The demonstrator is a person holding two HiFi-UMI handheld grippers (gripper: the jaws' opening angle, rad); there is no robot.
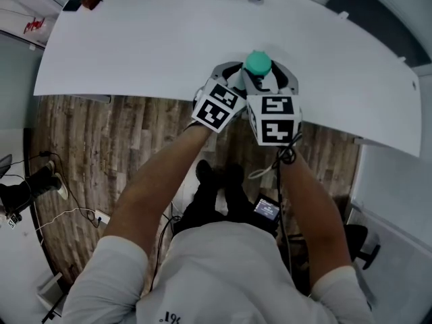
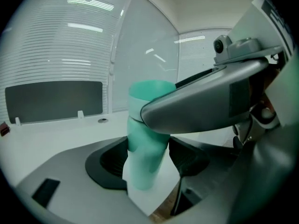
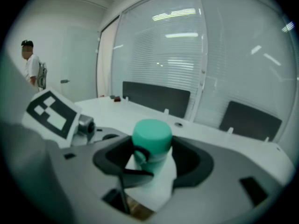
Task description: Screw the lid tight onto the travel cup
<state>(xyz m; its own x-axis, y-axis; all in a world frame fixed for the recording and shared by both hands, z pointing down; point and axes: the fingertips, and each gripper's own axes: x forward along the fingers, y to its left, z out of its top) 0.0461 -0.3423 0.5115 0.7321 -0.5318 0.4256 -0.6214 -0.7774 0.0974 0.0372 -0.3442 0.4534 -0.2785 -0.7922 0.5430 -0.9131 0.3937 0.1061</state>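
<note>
Travel cup (image 2: pixel 142 139) is standing upright at the near edge of the tabletop (image 1: pixel 155 39), sitting squarely between the jaws of the left tool (image 2: pixel 148 164), which are clamping its teal body low down. Directly above that grip the lid (image 3: pixel 151 135) is sitting, and the right tool (image 3: pixel 153 164) is reaching across over the left one, its jaws pressing on the lid from both sides. The cup's long axis is running vertically through both grips, so I'd judge the right tool is doing the twisting about that axis while the left is bracing.
</note>
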